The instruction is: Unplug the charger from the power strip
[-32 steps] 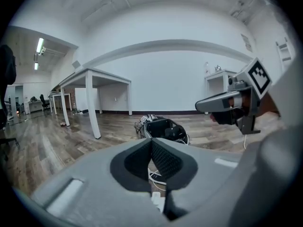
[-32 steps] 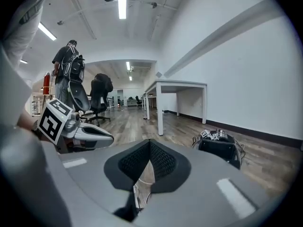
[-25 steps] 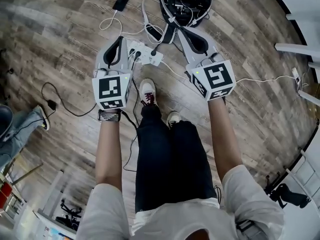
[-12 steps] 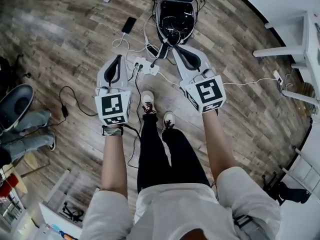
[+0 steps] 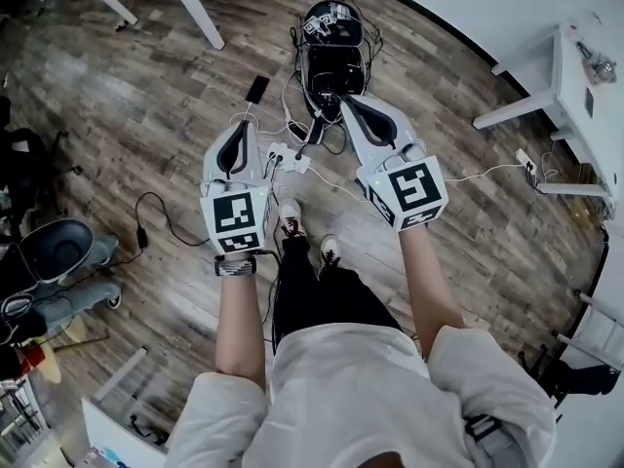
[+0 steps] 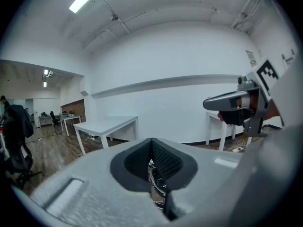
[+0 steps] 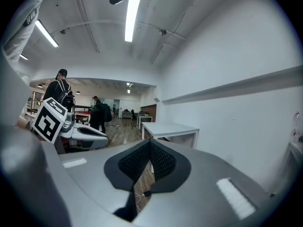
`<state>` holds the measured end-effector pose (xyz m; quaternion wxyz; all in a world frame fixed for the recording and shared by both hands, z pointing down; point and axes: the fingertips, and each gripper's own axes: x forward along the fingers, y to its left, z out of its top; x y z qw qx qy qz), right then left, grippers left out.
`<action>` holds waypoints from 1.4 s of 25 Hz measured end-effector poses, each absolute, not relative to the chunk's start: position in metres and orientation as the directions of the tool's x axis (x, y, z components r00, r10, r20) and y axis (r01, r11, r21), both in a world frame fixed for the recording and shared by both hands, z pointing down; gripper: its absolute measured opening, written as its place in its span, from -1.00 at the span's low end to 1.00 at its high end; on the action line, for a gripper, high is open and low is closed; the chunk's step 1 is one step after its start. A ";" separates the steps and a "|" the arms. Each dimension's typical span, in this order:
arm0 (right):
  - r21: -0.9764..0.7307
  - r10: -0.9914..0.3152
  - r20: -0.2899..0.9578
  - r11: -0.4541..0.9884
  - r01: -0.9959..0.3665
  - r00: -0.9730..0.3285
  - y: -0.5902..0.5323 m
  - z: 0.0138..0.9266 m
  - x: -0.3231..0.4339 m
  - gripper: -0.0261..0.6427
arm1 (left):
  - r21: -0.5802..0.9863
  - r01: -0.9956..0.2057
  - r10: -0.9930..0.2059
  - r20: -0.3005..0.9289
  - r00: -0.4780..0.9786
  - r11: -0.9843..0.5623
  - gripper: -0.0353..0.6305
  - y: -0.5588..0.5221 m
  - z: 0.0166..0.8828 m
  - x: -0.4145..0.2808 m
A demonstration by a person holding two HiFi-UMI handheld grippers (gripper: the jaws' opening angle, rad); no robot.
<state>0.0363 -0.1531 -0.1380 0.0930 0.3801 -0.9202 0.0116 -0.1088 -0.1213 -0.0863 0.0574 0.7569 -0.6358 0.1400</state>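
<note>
Wood floor [image 5: 146,115] w/ power strip [image 5: 289,157] has dropped well below me. I've stood up, left claw [image 5: 240,130] & right claw [image 5: 347,105] both closed, empty. Can't tell if charger is out.

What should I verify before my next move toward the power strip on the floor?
1. Left gripper empty: ok, jaws together, nothing between.
2. Right gripper empty: ok, jaws together, nothing between.
3. Jaws open for a grasp: not ok, both shut.
4. Power strip in sight: ok, on the wood floor ahead of the shoes in the head view.
5. Which plug is the charger: cannot tell, the plugs are too small.
6. Grippers aimed at the strip: not ok, both gripper views look out across the room at a white table.
</note>
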 end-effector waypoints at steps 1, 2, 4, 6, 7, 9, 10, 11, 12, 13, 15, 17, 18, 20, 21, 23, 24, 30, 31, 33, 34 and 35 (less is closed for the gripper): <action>0.053 -0.699 0.171 0.710 -0.702 -0.694 -0.150 -0.149 0.039 -0.92 | -0.095 -0.978 -0.949 0.277 0.151 -0.183 -0.88 -0.120 -0.099 -0.107; 0.055 -0.702 0.162 0.708 -0.704 -0.694 -0.148 -0.160 0.041 -0.92 | -0.105 -0.977 -0.952 0.266 0.151 -0.185 -0.88 -0.118 -0.111 -0.105; 0.052 -0.706 0.143 0.706 -0.707 -0.694 -0.144 -0.181 0.046 -0.92 | -0.125 -0.974 -0.958 0.242 0.157 -0.191 -0.88 -0.117 -0.134 -0.099; 0.058 -0.706 0.124 0.707 -0.705 -0.697 -0.141 -0.201 0.048 -0.92 | -0.135 -0.972 -0.963 0.221 0.158 -0.190 -0.88 -0.116 -0.154 -0.094; 0.065 -0.705 0.114 0.709 -0.703 -0.700 -0.140 -0.210 0.048 -0.92 | -0.138 -0.972 -0.965 0.211 0.157 -0.188 -0.88 -0.115 -0.163 -0.092; 0.082 -0.705 0.095 0.709 -0.700 -0.703 -0.138 -0.228 0.048 -0.92 | -0.151 -0.971 -0.968 0.196 0.154 -0.185 -0.88 -0.114 -0.182 -0.088; 0.085 -0.708 0.086 0.707 -0.702 -0.701 -0.137 -0.236 0.049 -0.92 | -0.162 -0.969 -0.970 0.191 0.153 -0.185 -0.88 -0.114 -0.191 -0.086; 0.085 -0.711 0.077 0.703 -0.706 -0.699 -0.137 -0.244 0.051 -0.92 | -0.173 -0.968 -0.971 0.185 0.151 -0.184 -0.88 -0.115 -0.200 -0.085; 0.084 -0.715 0.069 0.699 -0.710 -0.696 -0.137 -0.252 0.054 -0.92 | -0.182 -0.967 -0.973 0.177 0.149 -0.181 -0.88 -0.116 -0.209 -0.083; 0.085 -0.717 0.061 0.697 -0.712 -0.694 -0.138 -0.260 0.056 -0.92 | -0.188 -0.966 -0.975 0.167 0.146 -0.176 -0.88 -0.118 -0.218 -0.082; 0.096 -0.718 0.045 0.695 -0.712 -0.695 -0.141 -0.276 0.057 -0.92 | -0.199 -0.966 -0.980 0.141 0.140 -0.166 -0.88 -0.122 -0.237 -0.081; 0.112 -0.717 0.023 0.694 -0.711 -0.696 -0.141 -0.293 0.057 -0.92 | -0.220 -0.962 -0.984 0.113 0.140 -0.162 -0.88 -0.123 -0.255 -0.079; 0.120 -0.718 0.011 0.692 -0.712 -0.696 -0.140 -0.301 0.057 -0.92 | -0.232 -0.959 -0.985 0.099 0.141 -0.161 -0.88 -0.123 -0.264 -0.078; 0.136 -0.721 -0.011 0.686 -0.715 -0.693 -0.139 -0.316 0.058 -0.92 | -0.248 -0.956 -0.987 0.072 0.143 -0.157 -0.88 -0.123 -0.281 -0.077; 0.142 -0.720 -0.020 0.685 -0.715 -0.693 -0.139 -0.322 0.057 -0.92 | -0.252 -0.956 -0.988 0.061 0.143 -0.154 -0.88 -0.122 -0.290 -0.077; 0.150 -0.716 -0.029 0.687 -0.711 -0.698 -0.137 -0.329 0.053 -0.92 | -0.258 -0.955 -0.989 0.044 0.141 -0.147 -0.88 -0.119 -0.303 -0.080; 0.152 -0.713 -0.030 0.689 -0.708 -0.700 -0.135 -0.331 0.051 -0.92 | -0.262 -0.954 -0.989 0.037 0.140 -0.145 -0.88 -0.118 -0.308 -0.082; 0.164 -0.703 -0.028 0.698 -0.697 -0.711 -0.128 -0.338 0.037 -0.92 | -0.257 -0.955 -0.989 0.022 0.145 -0.145 -0.88 -0.111 -0.318 -0.089; 0.168 -0.703 -0.028 0.698 -0.696 -0.711 -0.126 -0.339 0.035 -0.92 | -0.255 -0.956 -0.989 0.022 0.147 -0.147 -0.88 -0.109 -0.318 -0.090; 0.173 -0.704 -0.029 0.696 -0.697 -0.710 -0.123 -0.340 0.033 -0.92 | -0.251 -0.956 -0.988 0.023 0.151 -0.152 -0.88 -0.107 -0.317 -0.090; 0.174 -0.706 -0.028 0.694 -0.699 -0.707 -0.121 -0.340 0.034 -0.92 | -0.250 -0.956 -0.988 0.024 0.154 -0.155 -0.88 -0.107 -0.316 -0.090; 0.173 -0.709 -0.025 0.691 -0.702 -0.705 -0.120 -0.338 0.035 -0.92 | -0.250 -0.955 -0.987 0.027 0.158 -0.159 -0.88 -0.106 -0.315 -0.089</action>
